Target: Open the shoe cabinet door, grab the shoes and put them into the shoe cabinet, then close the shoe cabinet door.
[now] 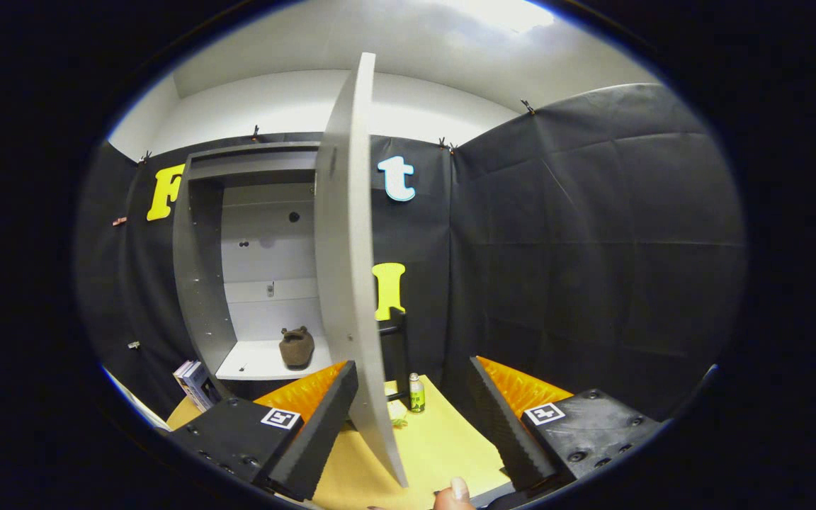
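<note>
Looking along our gripper [411,407], we see its fingers spread wide with nothing between them but the edge of the shoe cabinet door [351,283], swung open toward us. Beyond, one brown shoe [296,347] sits on the shoe cabinet [199,283] shelf. A small green bottle [416,393] stands on the yellow table [443,446], its label too small to read; books [194,382] lean left of the cabinet.

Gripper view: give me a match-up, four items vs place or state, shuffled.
Items:
1. grey cabinet door
2. brown shoe
3. small green bottle
4. gripper

States:
A. on the yellow tabletop, beyond the fingers
B. swung open, edge-on between the fingers
C. open, holding nothing
D. on the white shelf inside the cabinet

Pairs: 1-B, 2-D, 3-A, 4-C
</note>
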